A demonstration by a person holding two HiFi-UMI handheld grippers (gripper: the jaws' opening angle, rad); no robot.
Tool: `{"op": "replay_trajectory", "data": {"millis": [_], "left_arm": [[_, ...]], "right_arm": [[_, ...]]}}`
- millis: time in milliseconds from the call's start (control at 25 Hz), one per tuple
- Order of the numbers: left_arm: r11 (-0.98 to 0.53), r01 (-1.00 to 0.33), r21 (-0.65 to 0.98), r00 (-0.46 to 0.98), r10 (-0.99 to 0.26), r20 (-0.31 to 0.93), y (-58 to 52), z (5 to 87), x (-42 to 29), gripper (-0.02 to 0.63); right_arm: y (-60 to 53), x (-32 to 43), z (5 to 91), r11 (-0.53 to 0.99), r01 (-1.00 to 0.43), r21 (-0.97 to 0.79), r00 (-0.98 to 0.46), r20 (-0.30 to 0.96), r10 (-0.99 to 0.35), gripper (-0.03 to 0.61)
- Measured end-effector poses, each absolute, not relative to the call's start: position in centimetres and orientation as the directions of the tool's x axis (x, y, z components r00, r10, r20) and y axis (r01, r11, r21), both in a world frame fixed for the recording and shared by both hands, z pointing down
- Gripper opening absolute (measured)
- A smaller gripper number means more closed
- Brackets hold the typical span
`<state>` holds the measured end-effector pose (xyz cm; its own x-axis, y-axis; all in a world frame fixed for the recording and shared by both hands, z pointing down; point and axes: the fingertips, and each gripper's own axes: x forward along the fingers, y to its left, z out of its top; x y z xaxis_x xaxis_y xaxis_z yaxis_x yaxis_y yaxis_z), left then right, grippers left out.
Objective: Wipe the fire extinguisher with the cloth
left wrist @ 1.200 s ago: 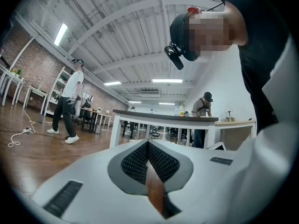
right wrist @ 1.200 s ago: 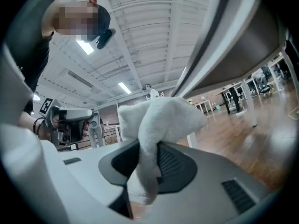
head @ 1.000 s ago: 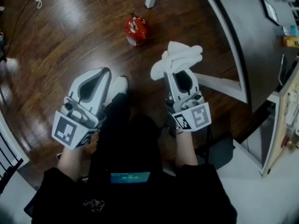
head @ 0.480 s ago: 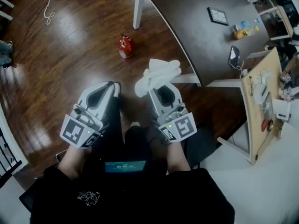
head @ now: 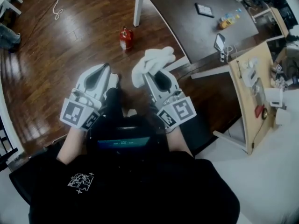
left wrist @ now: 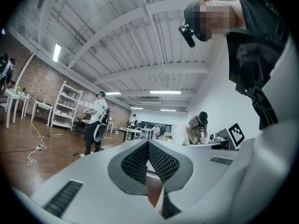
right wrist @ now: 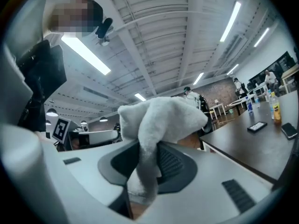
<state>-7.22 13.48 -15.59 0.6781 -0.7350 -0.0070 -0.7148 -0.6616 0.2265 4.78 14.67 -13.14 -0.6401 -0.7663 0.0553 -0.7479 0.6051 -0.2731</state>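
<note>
Shows the red fire extinguisher (head: 125, 38) upright on the dark wooden floor (head: 70, 55), near the white leg (head: 137, 6) of the worktop (head: 196, 31) and well apart from both claws. Has the white cloth (head: 150, 64) pinched in the right claw (head: 149, 73), bunched over the tips on the side toward the extinguisher. Carries nothing in the left claw (head: 106, 69), jaws pressed together, held near the right one above the person's dark lap.
</note>
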Motion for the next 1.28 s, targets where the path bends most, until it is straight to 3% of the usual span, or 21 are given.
{"op": "replay_trajectory", "data": {"millis": [320, 680, 1280], "left_arm": [[-0.619, -0.754, 0.22, 0.633, -0.774, -0.006, 18.2, -17.5, -8.5, 0.0], [-0.63, -0.745, 0.218, 0.631, -0.772, -0.073, 19.9, -19.8, -15.4, 0.0], [-0.672, -0.706, 0.223, 0.679, -0.732, -0.057, 20.4, -21.2, -14.1, 0.0]], "right_arm": [[18.3, 4.2, -14.8, 0.622, -0.735, -0.271, -0.657, 0.053, -0.752, 0.124], [20.2, -1.6, -17.2, 0.614, -0.75, -0.245, -0.641, 0.039, -0.767, 0.124], [21.7, -2.4, -18.5, 0.592, -0.759, -0.271, -0.622, 0.037, -0.782, 0.126]]}}
